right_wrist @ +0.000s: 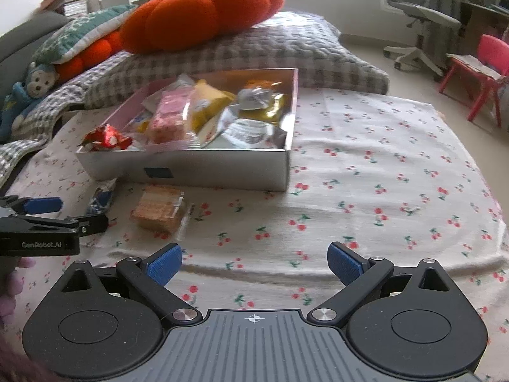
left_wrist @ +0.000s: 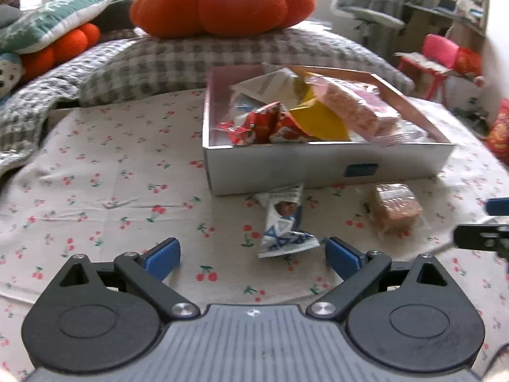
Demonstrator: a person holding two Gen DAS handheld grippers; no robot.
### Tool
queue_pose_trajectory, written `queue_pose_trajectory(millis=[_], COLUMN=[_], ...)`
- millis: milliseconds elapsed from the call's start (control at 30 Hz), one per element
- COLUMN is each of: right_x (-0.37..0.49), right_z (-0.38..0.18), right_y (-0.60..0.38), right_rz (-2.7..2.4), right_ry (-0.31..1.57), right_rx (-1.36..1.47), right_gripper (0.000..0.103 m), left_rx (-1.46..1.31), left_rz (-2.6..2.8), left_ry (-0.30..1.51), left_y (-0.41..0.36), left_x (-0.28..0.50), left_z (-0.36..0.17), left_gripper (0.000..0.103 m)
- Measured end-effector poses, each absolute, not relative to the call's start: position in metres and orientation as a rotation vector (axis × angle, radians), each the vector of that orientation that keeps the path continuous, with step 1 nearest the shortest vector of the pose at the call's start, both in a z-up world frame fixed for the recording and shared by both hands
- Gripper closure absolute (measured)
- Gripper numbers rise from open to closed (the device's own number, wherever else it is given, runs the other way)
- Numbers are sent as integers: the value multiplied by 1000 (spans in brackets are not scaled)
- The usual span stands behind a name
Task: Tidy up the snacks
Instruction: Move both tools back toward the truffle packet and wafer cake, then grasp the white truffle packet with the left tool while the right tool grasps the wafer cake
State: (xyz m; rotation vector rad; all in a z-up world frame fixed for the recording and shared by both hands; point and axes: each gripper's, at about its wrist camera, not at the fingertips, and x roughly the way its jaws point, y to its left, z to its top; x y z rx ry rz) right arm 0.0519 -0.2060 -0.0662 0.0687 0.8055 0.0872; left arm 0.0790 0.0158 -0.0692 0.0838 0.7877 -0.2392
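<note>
**White box nearly full, two snacks left on the cloth**

White cardboard box [left_wrist: 318, 165] sits on the cherry-print cloth [left_wrist: 111, 175] and already holds most of the snacks: a red foil packet [left_wrist: 261, 124] at the near-left corner, a yellow pack [left_wrist: 318, 121], a pink wrapped bar [left_wrist: 359, 105] lying over the top, plus silver and gold pouches [right_wrist: 257, 108] on the far side, seen from the right wrist view. Judging by that, the job is mostly done.

Left to do: two items still outside, both just in front of the box's near wall. A blue-and-white wrapper [left_wrist: 283, 226] lies closest to the left gripper [left_wrist: 253, 256], its near end between the spread blue pads, w/ no contact I can see. A clear-wrapped brown cake block [left_wrist: 394, 207] lies beside it to the right, apart from both tools.

Left gripper: jaws wide apart, nothing pinched. Right gripper [right_wrist: 254, 262]: also spread wide, empty, over bare cloth well right of the leftover snacks. Probably the wrapper goes first, then the cake block.

Writing: "GenRobot.AI" reads clearly on the left tool's side in the right wrist view. Box front carries a small dark blue label [left_wrist: 362, 169], text too small to read. Wrapper print is blurred, no brand legible; same for the pouches
</note>
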Motion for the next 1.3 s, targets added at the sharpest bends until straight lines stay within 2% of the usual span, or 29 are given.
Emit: queue_pose_trajectory(millis=[333,633,967,1200,1300], right_x=[62,79,95,99,98], right_z=[-80,-84,-85,-85,-84], right_y=[-183,-168,-153,-145,-142], right_rz=[172,195,223,244,261], right_ry=[787,759,734,718,714], right_rx=[-12,-64,-81,-98,-98], right_gripper=[3,2,2,4,10], left_rx=[84,13,-41,-57,-68], left_rz=[-286,-247,-264,-268,-270], left_ry=[771,772,789,802,811], left_y=[5,16,22,22,22], left_x=[83,91,94,96,96], left_z=[-72,-66,-63,-62,-61], left_gripper=[13,50,77,80,80])
